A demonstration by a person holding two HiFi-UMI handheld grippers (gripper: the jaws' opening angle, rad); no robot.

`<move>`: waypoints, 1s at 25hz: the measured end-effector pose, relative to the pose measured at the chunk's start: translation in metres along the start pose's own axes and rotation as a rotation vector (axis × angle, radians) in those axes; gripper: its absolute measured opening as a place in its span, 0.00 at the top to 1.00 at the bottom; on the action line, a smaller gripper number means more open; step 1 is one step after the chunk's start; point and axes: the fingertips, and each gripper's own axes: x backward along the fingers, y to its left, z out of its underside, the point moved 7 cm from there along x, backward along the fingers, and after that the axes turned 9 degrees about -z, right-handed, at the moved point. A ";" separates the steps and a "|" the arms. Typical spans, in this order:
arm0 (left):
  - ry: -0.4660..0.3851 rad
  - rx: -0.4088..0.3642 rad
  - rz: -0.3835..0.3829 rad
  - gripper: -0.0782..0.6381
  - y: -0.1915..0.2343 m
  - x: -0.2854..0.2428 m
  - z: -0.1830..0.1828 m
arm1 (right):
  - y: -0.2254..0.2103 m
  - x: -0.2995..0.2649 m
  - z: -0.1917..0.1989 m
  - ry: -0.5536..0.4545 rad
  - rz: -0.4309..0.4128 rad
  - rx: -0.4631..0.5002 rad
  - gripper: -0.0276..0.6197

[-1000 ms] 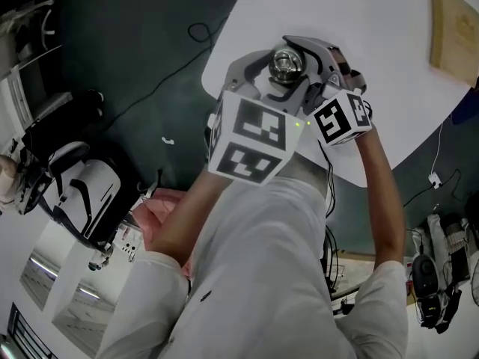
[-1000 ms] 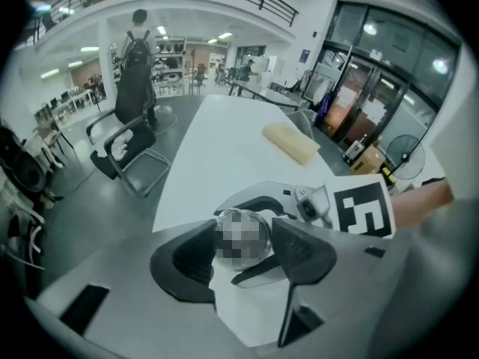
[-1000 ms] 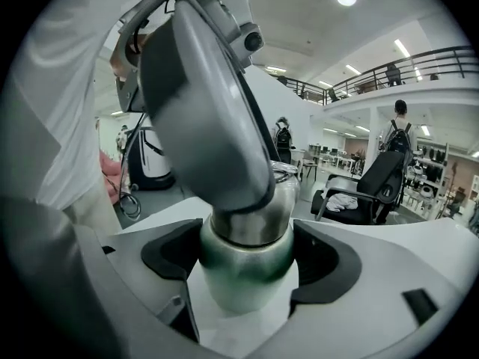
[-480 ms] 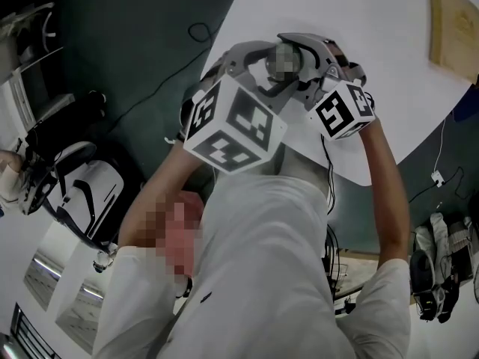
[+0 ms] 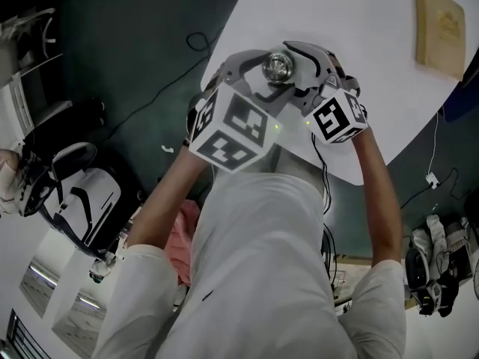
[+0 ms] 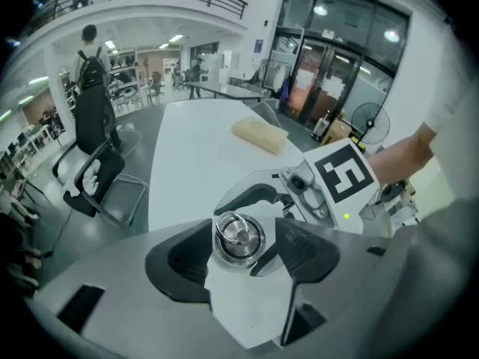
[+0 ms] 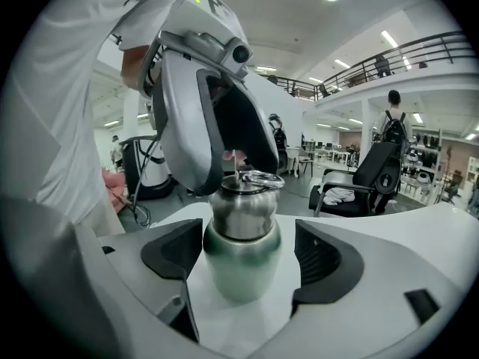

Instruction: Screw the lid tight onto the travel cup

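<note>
Cup (image 7: 239, 269) one, lid (image 6: 239, 238) one.

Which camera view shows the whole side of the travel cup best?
The right gripper view: it sees the travel cup from the side, steel lid above green body. The head view and the left gripper view look down on it, so they show only the lid's top with its ring.

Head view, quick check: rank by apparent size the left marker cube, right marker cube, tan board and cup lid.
1. left marker cube
2. right marker cube and tan board: look alike, so unranked; the cubes are nearer the camera
3. cup lid
</note>
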 end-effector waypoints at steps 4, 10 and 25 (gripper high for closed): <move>-0.067 0.087 -0.054 0.52 0.003 0.023 -0.009 | 0.002 0.027 -0.017 -0.017 0.069 -0.048 0.43; -0.150 0.192 -0.146 0.70 0.006 0.072 -0.007 | 0.021 0.075 -0.059 0.000 0.202 -0.110 0.43; -0.308 0.348 -0.240 0.88 -0.019 0.162 0.009 | 0.096 0.182 -0.136 0.012 0.652 -0.328 0.95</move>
